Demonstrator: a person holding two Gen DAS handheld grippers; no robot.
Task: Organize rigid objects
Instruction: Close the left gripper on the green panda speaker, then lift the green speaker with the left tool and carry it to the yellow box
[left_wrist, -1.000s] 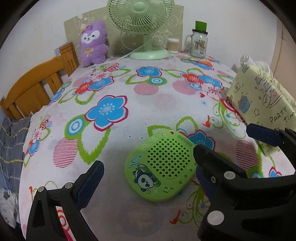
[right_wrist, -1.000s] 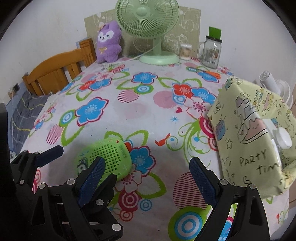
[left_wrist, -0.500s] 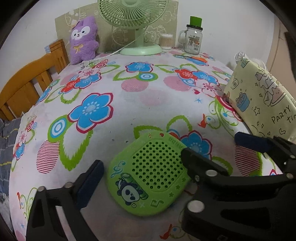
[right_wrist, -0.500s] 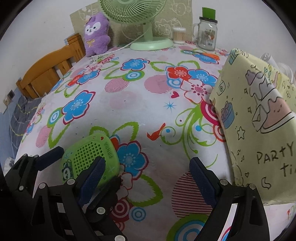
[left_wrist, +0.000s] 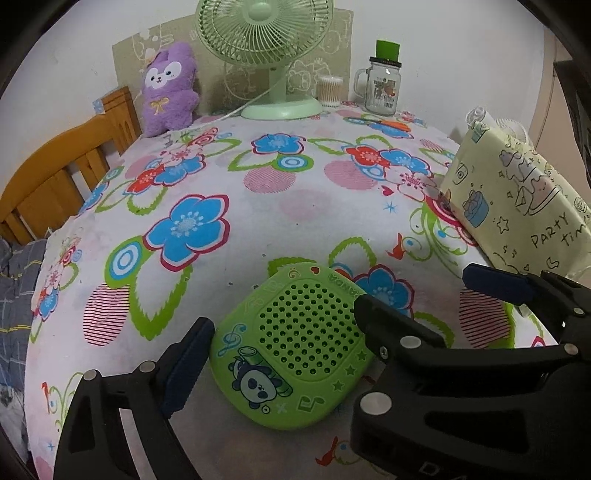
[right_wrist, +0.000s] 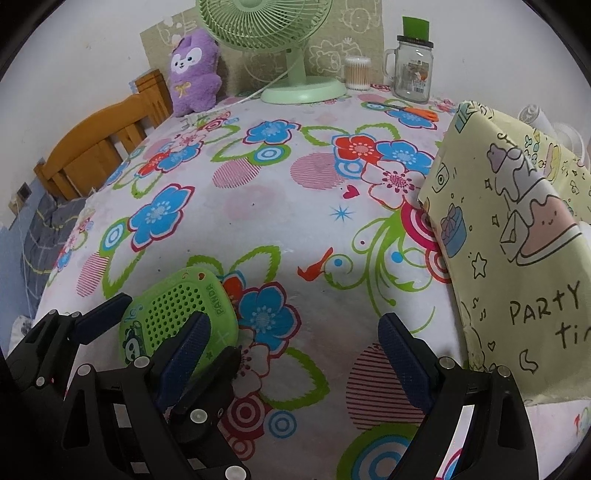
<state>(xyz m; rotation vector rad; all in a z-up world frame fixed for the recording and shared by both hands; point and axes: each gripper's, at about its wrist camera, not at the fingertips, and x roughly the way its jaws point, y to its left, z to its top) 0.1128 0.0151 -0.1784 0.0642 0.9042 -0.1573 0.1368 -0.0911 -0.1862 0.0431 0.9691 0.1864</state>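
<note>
A flat green panda speaker (left_wrist: 295, 332) lies near the front of the flowered tablecloth (left_wrist: 295, 206). My left gripper (left_wrist: 284, 314) is shut on it. The left pad touches its left edge and the right finger covers its right edge. In the right wrist view the same speaker (right_wrist: 173, 306) sits at the lower left between the left gripper's fingers (right_wrist: 107, 310). My right gripper (right_wrist: 293, 321) stands open just to its right, over bare cloth, with nothing between its pads. One of its blue fingertips (left_wrist: 495, 282) shows at the right of the left wrist view.
A yellow "Party time" wrapped package (right_wrist: 517, 229) fills the right side. At the back stand a green fan (left_wrist: 273, 37), a purple plush (left_wrist: 170, 88), a cotton-swab tub (left_wrist: 330, 90) and a glass jar (left_wrist: 382, 85). Orange scissors (right_wrist: 417, 110) lie near the jar. A wooden chair (left_wrist: 55, 166) is at the left.
The left gripper came forward around the speaker and its jaws narrowed until the left pad met the speaker's edge. The right gripper kept its wide opening and its view shifted only slightly.
</note>
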